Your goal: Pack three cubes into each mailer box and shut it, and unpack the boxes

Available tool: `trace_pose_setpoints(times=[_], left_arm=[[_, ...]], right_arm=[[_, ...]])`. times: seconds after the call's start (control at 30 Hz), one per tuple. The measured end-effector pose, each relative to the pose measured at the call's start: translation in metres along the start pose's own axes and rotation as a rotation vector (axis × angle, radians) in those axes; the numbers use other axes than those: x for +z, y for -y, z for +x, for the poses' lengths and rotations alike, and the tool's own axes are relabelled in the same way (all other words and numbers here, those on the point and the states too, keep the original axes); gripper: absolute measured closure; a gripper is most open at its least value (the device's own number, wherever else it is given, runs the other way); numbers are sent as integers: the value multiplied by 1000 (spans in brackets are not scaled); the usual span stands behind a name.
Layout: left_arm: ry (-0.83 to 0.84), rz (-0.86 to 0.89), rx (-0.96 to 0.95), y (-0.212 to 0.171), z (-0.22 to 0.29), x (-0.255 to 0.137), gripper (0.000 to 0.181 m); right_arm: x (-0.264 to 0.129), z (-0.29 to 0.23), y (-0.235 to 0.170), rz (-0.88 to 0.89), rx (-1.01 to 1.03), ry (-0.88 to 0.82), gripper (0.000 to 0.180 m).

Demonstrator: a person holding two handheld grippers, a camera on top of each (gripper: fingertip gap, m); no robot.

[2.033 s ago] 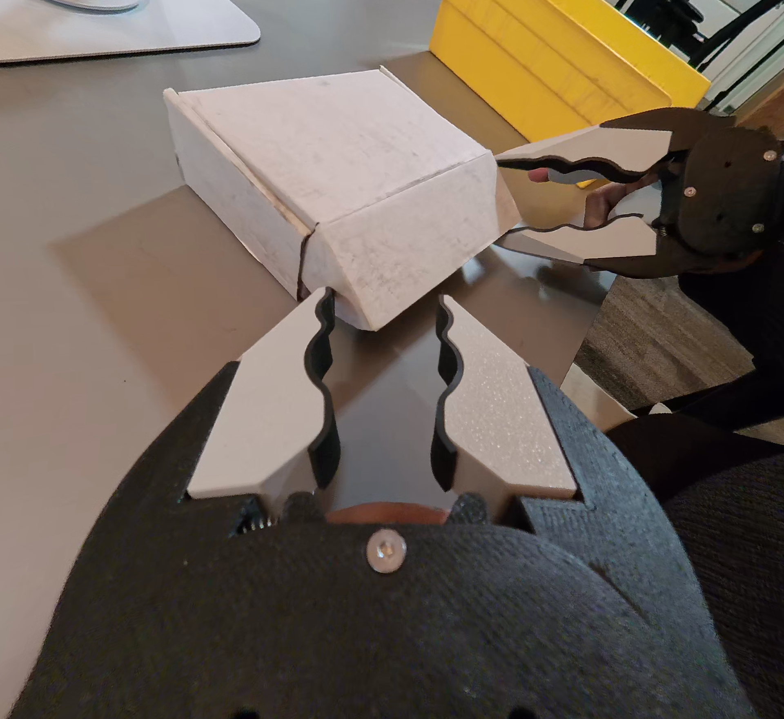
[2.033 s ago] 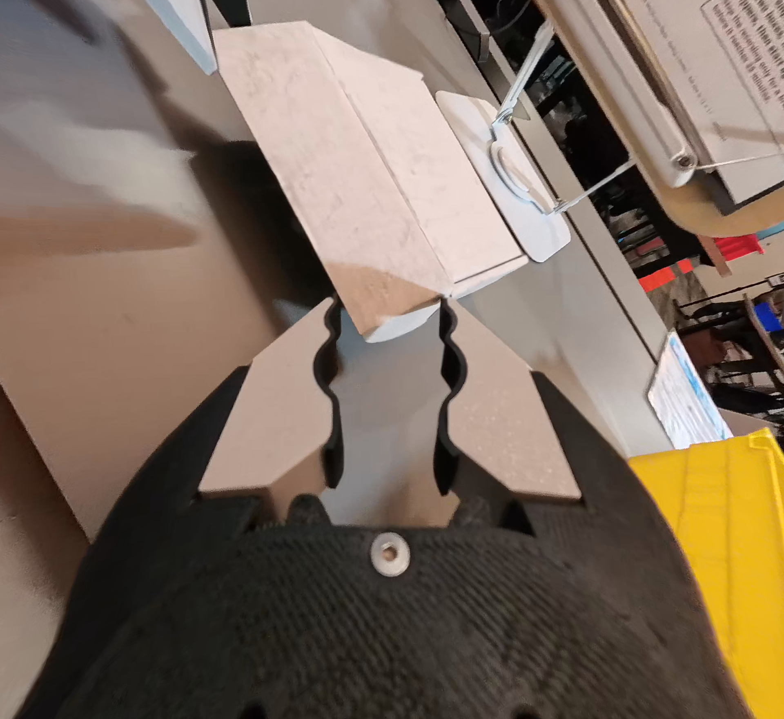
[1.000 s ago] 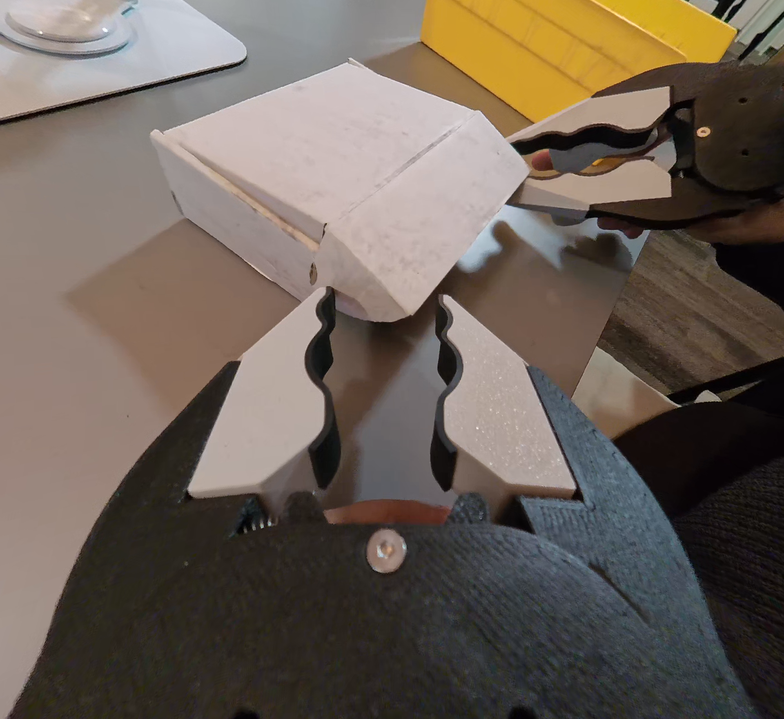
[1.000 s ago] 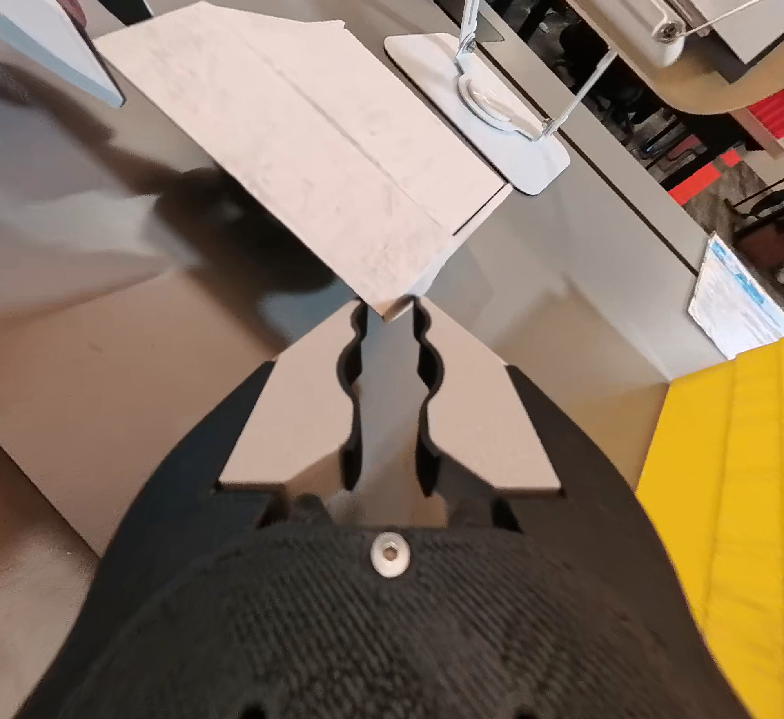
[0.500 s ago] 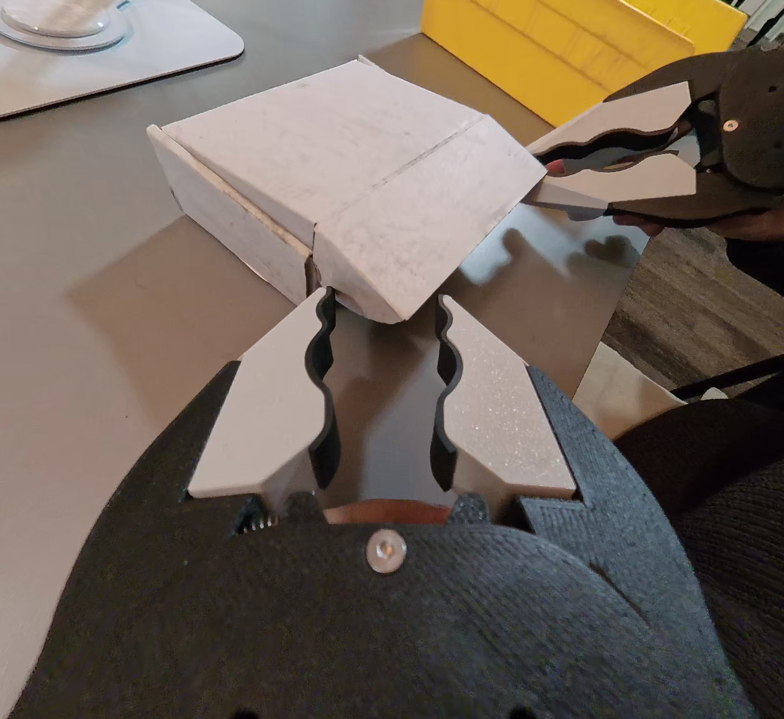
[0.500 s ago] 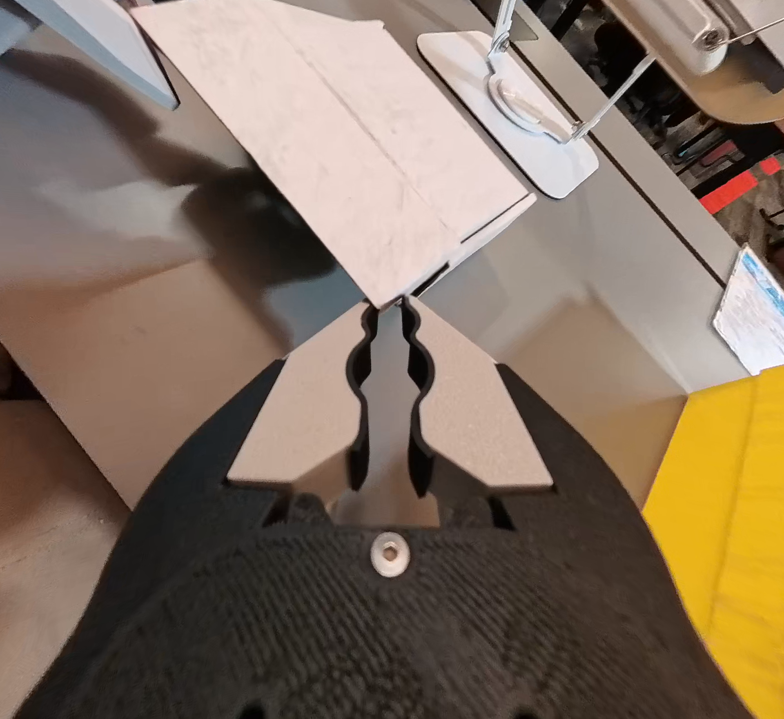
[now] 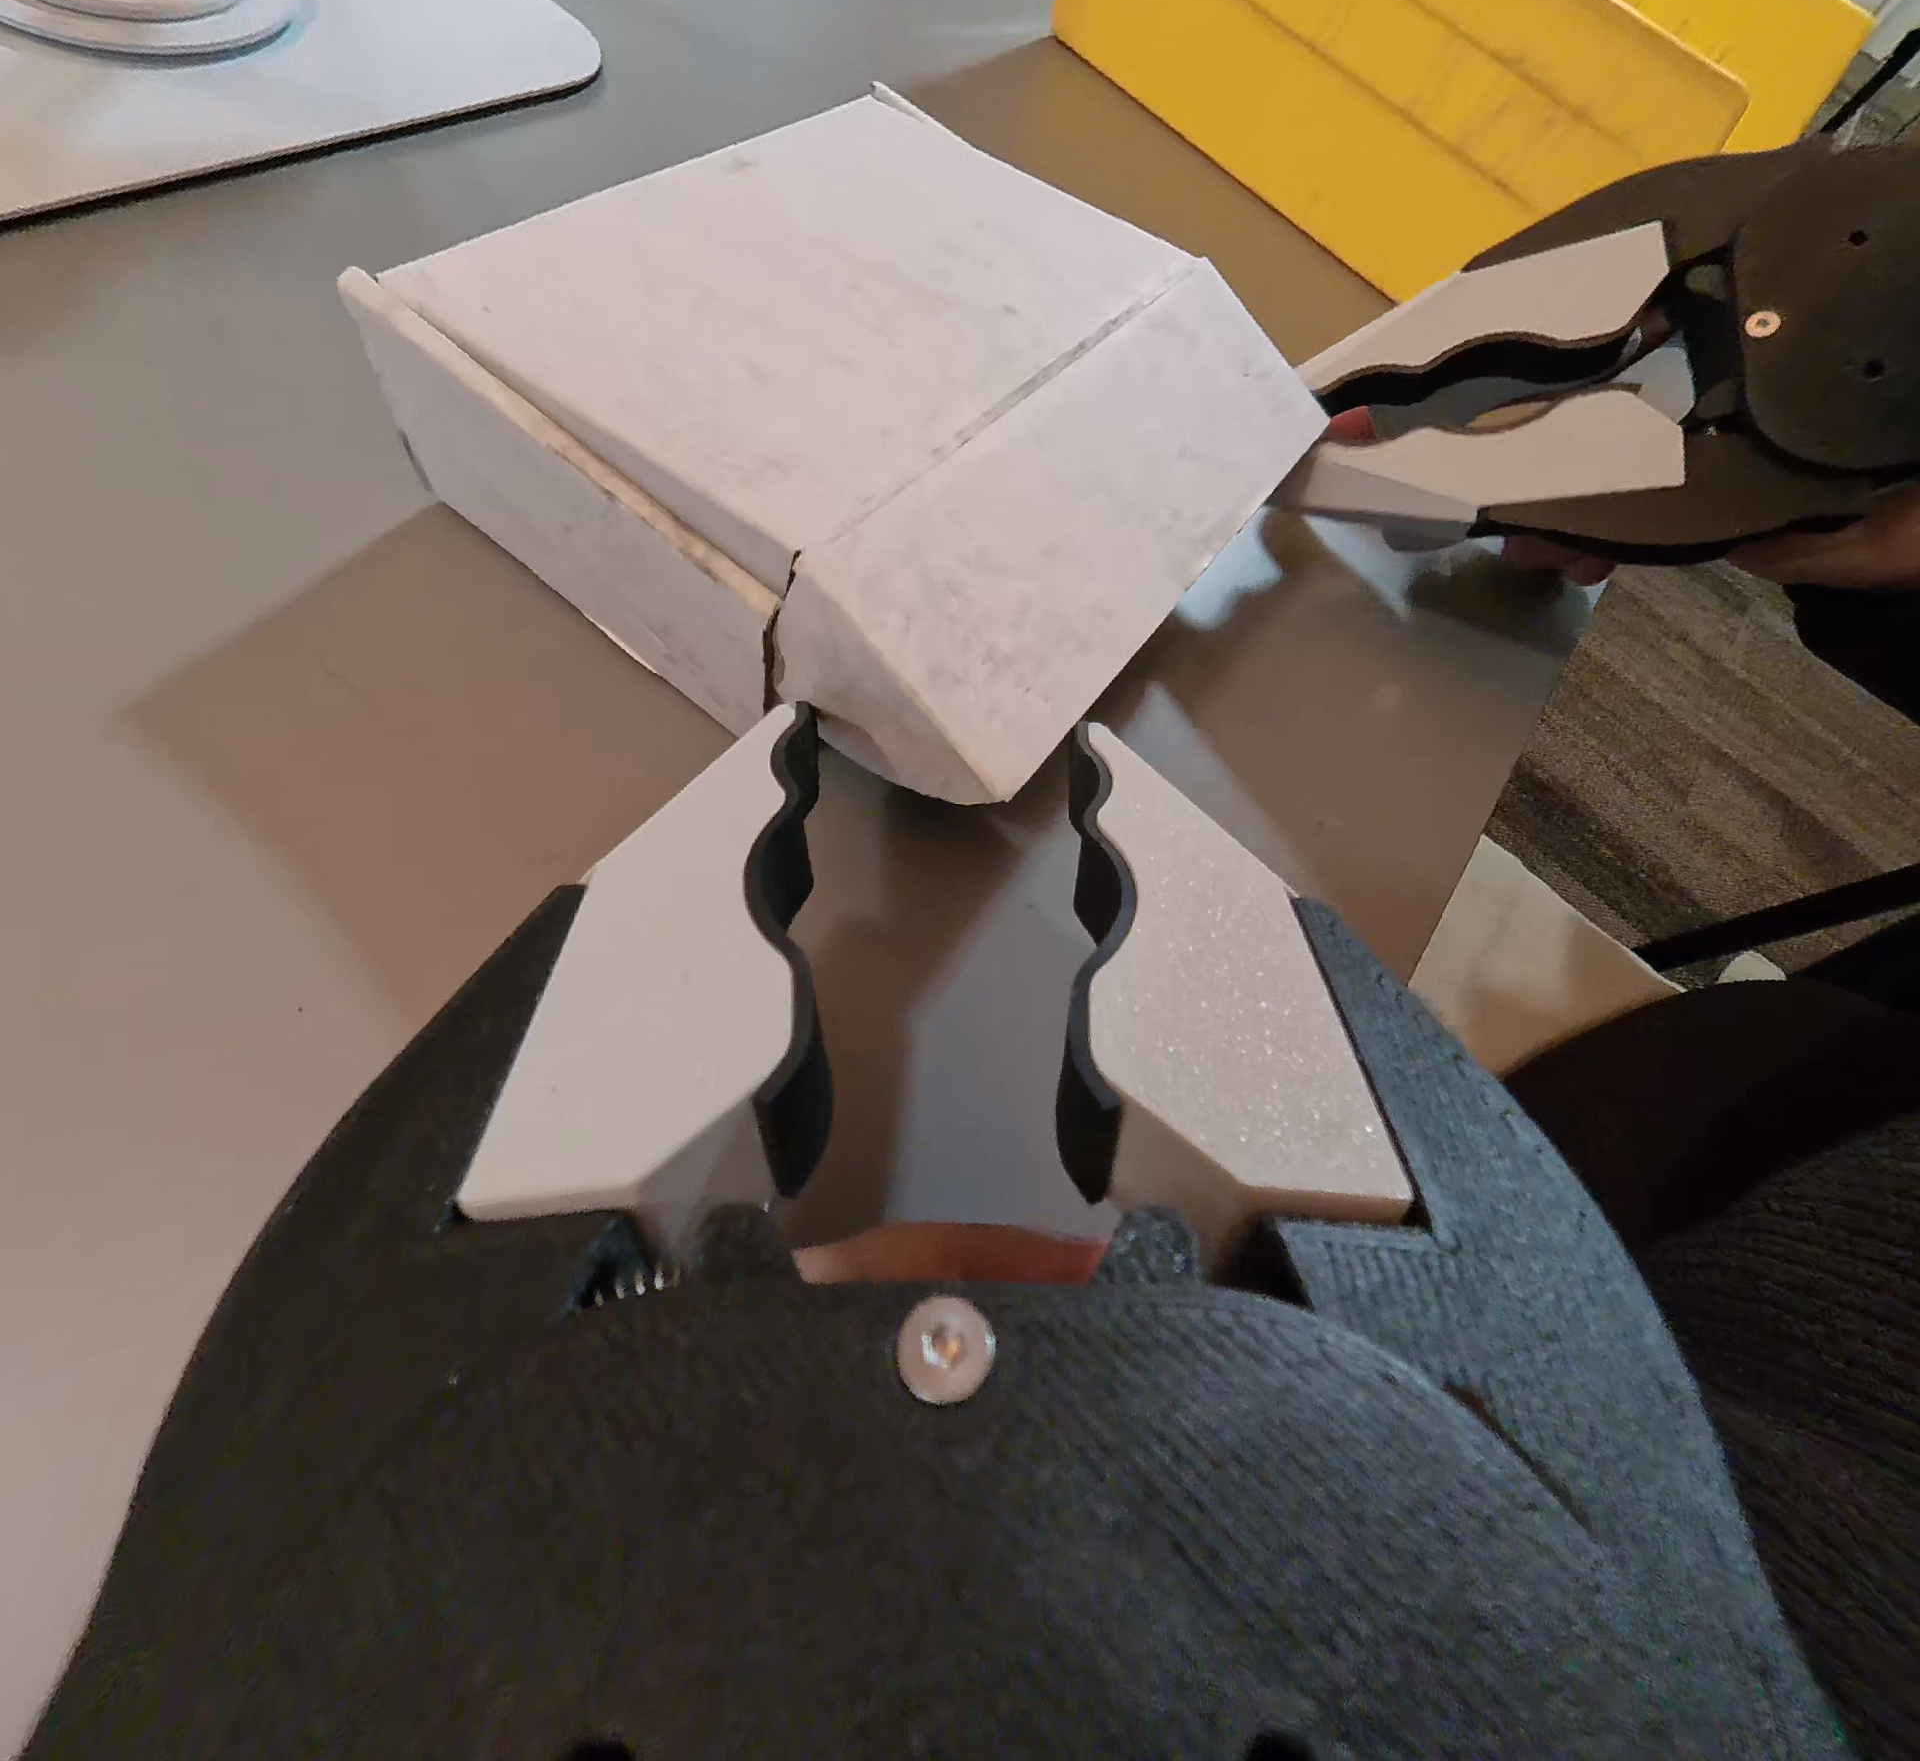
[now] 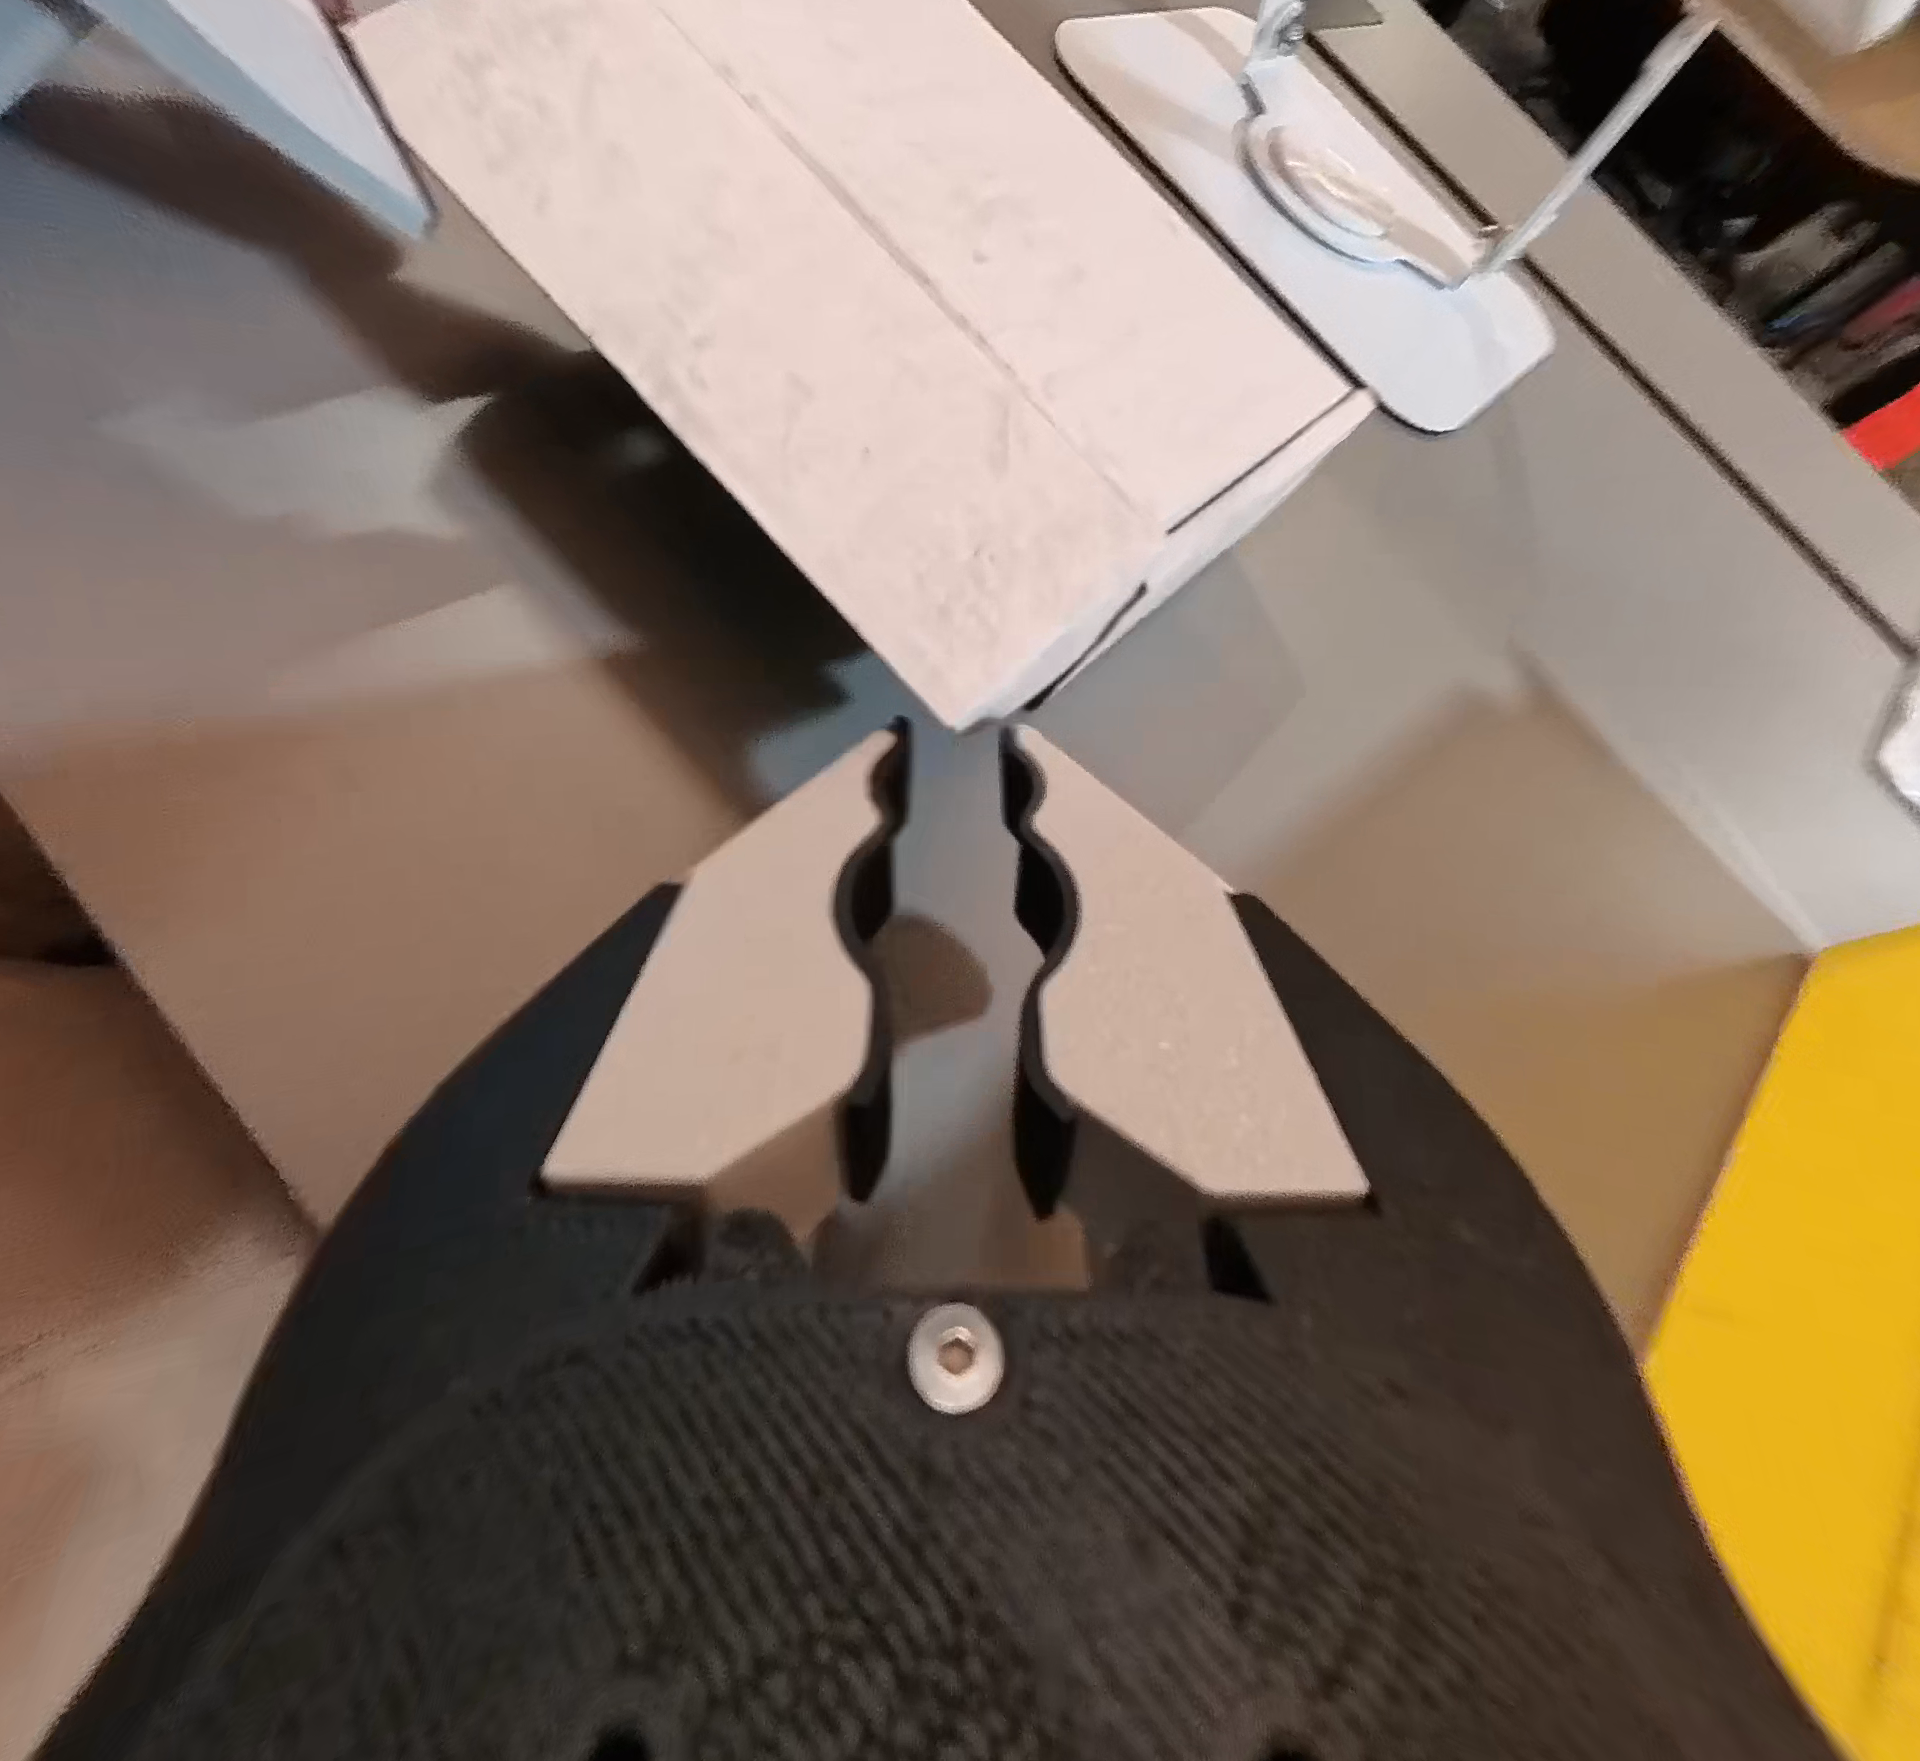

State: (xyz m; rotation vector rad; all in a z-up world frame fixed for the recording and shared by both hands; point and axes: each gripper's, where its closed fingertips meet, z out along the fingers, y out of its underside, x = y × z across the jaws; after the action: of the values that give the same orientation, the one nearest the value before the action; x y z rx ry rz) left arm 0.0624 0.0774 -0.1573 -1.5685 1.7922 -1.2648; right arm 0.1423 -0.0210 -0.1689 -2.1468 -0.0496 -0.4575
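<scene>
A white mailer box (image 7: 790,381) lies on the grey table (image 7: 208,828), its lid down and its front flap (image 7: 1039,548) lifted outward. My left gripper (image 7: 940,740) is open and empty, with its tips on either side of the flap's near corner. My right gripper (image 8: 951,740) has its jaws narrowed to a small gap around the flap's other corner (image 8: 977,693). It also shows in the left wrist view (image 7: 1299,444), one finger above and one below that corner. No cubes are in view. The box's inside is hidden.
A yellow bin (image 7: 1403,49) stands just behind the box, and it also shows in the right wrist view (image 8: 1818,1348). A white lamp base (image 8: 1351,257) sits at the far side. The table's edge (image 7: 1507,776) runs close on the right, with carpet floor beyond it.
The right gripper narrowed from wide open and came onto the flap's corner. The front flap swung from folded down to sticking outward. The left gripper stayed open at the near corner.
</scene>
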Motion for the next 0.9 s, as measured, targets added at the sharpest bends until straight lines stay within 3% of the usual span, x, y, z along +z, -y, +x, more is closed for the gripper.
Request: trace_pose_setpoints(times=[0.03, 0.13, 0.23, 0.33, 0.6, 0.9], left_arm=[[-5, 4, -4, 0, 0, -1, 133], [-36, -13, -20, -3, 1, -3, 128], [-53, -13, -25, -4, 1, -5, 126], [-66, 4, -23, -1, 3, -5, 126], [-104, 13, -76, 1, 6, -3, 127], [-66, 1, -69, -1, 3, -1, 136]], right_arm=[[-2, -5, 0, 6, 20, 44, 148], [-11, -7, 8, 69, 154, 135, 122], [-22, 3, 23, 177, 275, 168, 112], [-26, 9, 38, 264, 387, 195, 114], [-1, -5, 24, 114, 327, 195, 127], [1, -4, 24, 108, 377, 227, 130]])
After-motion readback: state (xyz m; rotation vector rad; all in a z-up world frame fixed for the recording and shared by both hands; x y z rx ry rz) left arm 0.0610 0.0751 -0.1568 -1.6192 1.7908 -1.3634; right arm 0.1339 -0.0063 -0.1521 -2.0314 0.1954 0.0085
